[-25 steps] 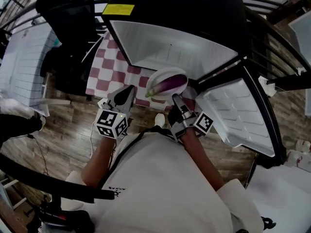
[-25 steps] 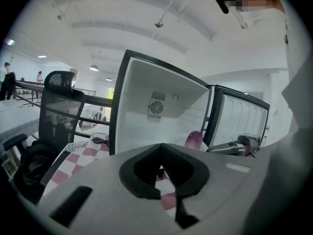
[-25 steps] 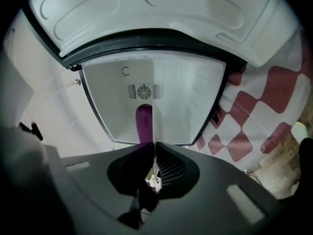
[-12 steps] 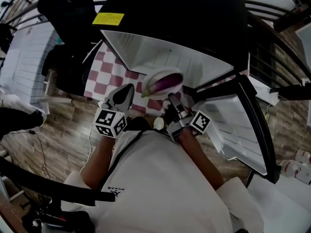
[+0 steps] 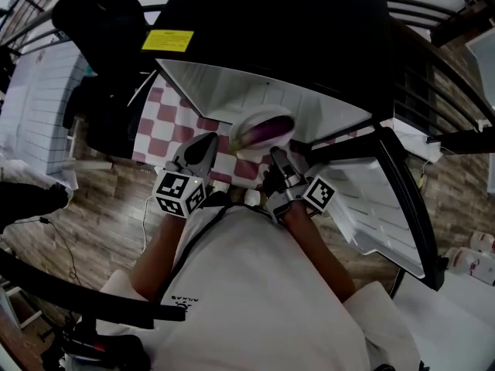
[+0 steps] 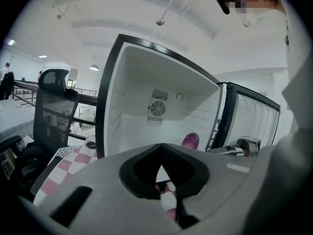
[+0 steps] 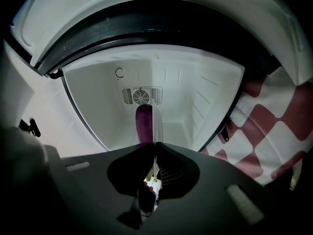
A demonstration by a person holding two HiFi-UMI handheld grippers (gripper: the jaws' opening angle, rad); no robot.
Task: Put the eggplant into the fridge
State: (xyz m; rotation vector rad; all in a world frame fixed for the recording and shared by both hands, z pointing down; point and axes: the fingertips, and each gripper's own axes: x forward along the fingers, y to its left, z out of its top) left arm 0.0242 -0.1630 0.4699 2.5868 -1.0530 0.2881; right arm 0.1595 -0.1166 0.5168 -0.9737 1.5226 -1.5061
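Your right gripper (image 5: 276,154) has its fingers pinching the near rim of a white plate (image 5: 249,120); the eggplant (image 5: 265,132) lies on that plate, purple, stem end toward your left; the plate is held at the open front of the fridge (image 5: 309,91), above the edge of the checked cloth (image 5: 174,122) on the surface; the fridge door (image 5: 371,184) stands wide open to the right; your left gripper (image 5: 207,141) hangs beside the plate, its fingers pressed together on nothing.
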